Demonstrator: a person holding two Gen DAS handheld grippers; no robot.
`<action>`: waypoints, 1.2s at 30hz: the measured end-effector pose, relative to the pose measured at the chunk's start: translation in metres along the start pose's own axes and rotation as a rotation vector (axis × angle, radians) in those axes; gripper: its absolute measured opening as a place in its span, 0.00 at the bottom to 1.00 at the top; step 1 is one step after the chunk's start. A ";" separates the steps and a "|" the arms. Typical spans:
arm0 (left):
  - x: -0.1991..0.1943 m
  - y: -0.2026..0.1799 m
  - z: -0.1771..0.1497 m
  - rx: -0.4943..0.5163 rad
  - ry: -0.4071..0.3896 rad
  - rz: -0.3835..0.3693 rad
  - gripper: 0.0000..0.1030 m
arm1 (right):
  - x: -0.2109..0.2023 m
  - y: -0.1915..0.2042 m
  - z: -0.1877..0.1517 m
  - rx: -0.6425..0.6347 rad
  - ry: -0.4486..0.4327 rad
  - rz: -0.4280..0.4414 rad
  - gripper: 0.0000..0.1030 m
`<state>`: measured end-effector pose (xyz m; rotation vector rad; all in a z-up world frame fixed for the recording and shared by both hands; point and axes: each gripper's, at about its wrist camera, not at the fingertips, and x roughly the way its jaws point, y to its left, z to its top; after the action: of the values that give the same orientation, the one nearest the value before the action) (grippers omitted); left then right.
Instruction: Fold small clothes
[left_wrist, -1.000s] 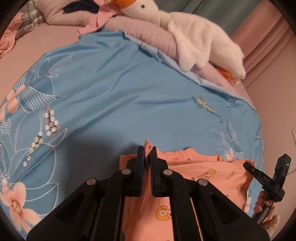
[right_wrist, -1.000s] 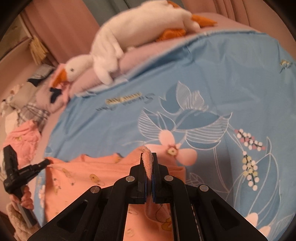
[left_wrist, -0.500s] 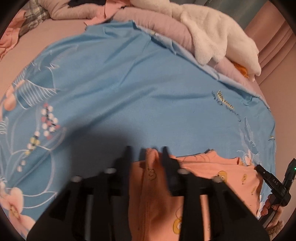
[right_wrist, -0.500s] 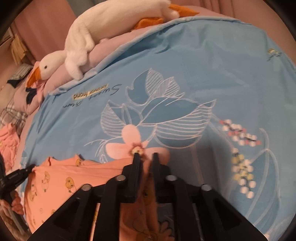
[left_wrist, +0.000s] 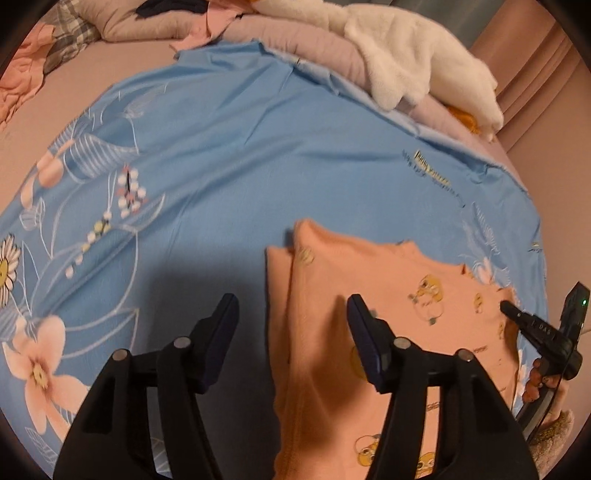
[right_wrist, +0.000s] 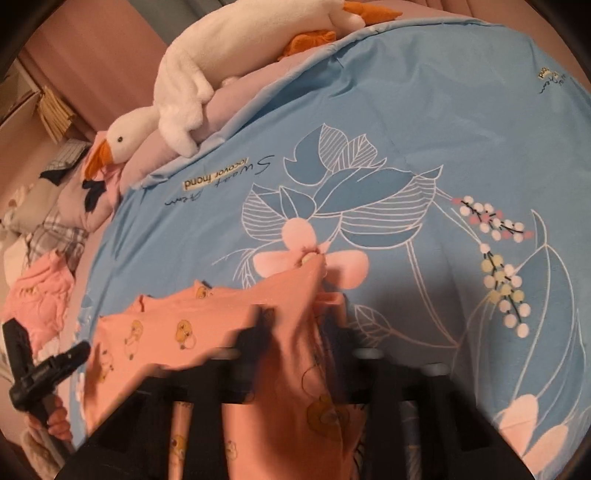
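Note:
A small peach garment (left_wrist: 388, 295) printed with yellow ducks lies folded over on the blue flowered sheet (left_wrist: 240, 166). My left gripper (left_wrist: 291, 301) hovers over the garment's left edge. Its jaws are opening, with only the flat cloth below them and nothing gripped. In the right wrist view the garment (right_wrist: 166, 325) rises in a loose ridge between the blurred fingers of my right gripper (right_wrist: 301, 321). Those jaws stand apart and are closing, and their pads are clear of the cloth. Each gripper also shows in the other's view: the right gripper (left_wrist: 535, 328) and the left gripper (right_wrist: 48, 365), each with a hand below.
A white plush goose (right_wrist: 221, 62) lies on a mauve quilt roll (left_wrist: 314, 48) along the sheet's far edge. A pile of pink clothes (right_wrist: 40, 291) and checked fabric (left_wrist: 70, 48) sit beyond the sheet's corner. Pink curtains (left_wrist: 535, 81) close the back.
Both grippers held raised corners of the garment a second ago. Both have let go and their jaws have parted. The garment's folded edge now lies on the sheet, and the left gripper has sunk lower.

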<state>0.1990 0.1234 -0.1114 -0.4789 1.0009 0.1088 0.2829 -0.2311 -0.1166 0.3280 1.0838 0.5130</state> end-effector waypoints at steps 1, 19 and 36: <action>0.002 0.000 -0.001 0.000 0.012 -0.006 0.54 | 0.002 0.001 0.001 0.000 0.001 -0.017 0.08; -0.018 0.008 -0.030 -0.018 0.013 0.001 0.69 | -0.008 0.017 -0.010 -0.073 -0.063 -0.177 0.47; -0.039 0.007 -0.091 -0.026 0.045 -0.071 0.69 | -0.070 0.001 -0.097 0.066 -0.118 -0.141 0.67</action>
<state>0.1045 0.0952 -0.1222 -0.5415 1.0263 0.0479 0.1698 -0.2683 -0.1061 0.3325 1.0024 0.3289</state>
